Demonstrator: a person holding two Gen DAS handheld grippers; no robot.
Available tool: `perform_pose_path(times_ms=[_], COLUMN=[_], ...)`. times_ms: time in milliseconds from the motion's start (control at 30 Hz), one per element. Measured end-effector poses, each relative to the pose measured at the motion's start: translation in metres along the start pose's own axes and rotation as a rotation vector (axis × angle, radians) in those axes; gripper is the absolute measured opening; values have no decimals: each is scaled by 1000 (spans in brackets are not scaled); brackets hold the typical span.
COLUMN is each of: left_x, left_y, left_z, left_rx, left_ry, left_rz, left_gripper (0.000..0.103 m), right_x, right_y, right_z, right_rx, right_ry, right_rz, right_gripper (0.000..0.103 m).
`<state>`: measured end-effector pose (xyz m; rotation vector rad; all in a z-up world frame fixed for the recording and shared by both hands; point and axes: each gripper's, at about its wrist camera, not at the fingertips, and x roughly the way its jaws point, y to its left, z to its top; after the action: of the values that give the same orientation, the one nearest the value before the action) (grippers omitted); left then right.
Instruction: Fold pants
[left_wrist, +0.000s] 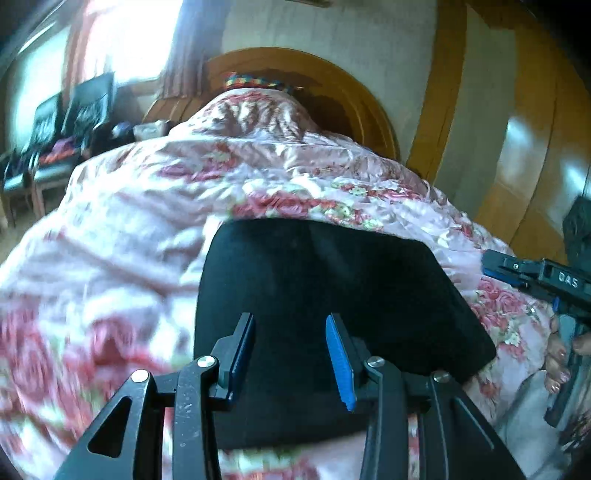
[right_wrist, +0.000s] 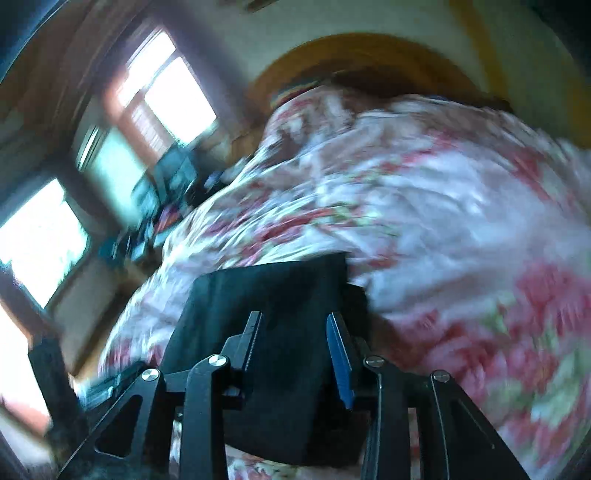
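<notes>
The black pants (left_wrist: 332, 295) lie folded into a compact rectangle on a pink floral quilt (left_wrist: 147, 206). My left gripper (left_wrist: 291, 358) hovers over the near edge of the pants, its jaws apart with nothing pinched between the blue pads. At the right edge of the left wrist view my right gripper (left_wrist: 524, 273) shows from the side, held by a hand (left_wrist: 557, 358). In the blurred right wrist view the pants (right_wrist: 266, 295) lie under my right gripper (right_wrist: 295, 347), whose jaws stand apart and clear of the cloth.
The quilt (right_wrist: 424, 206) covers a bed with a curved wooden headboard (left_wrist: 354, 96). A colourful pillow edge (left_wrist: 255, 81) peeks out at the head. Chairs with clutter (left_wrist: 55, 147) stand at the left under bright windows (right_wrist: 40, 240). Wooden wall panels (left_wrist: 517, 147) stand at the right.
</notes>
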<state>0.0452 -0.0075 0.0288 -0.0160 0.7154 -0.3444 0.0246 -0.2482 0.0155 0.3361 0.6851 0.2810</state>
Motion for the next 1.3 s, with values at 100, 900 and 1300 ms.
perform_pose_path(times_ms=[100, 900, 1300], left_x=[28, 123, 28], left_y=[-15, 0, 41], left_z=[29, 31, -51], left_rx=[71, 64, -88], left_ry=[59, 165, -21], left_rz=[61, 79, 30], left_gripper=[40, 43, 53], right_x=[36, 141, 58], right_y=[35, -22, 20], right_z=[16, 6, -52], right_rx=[-128, -134, -155], right_ry=[57, 150, 16], right_rz=[-7, -304, -190], right_gripper=[37, 12, 45])
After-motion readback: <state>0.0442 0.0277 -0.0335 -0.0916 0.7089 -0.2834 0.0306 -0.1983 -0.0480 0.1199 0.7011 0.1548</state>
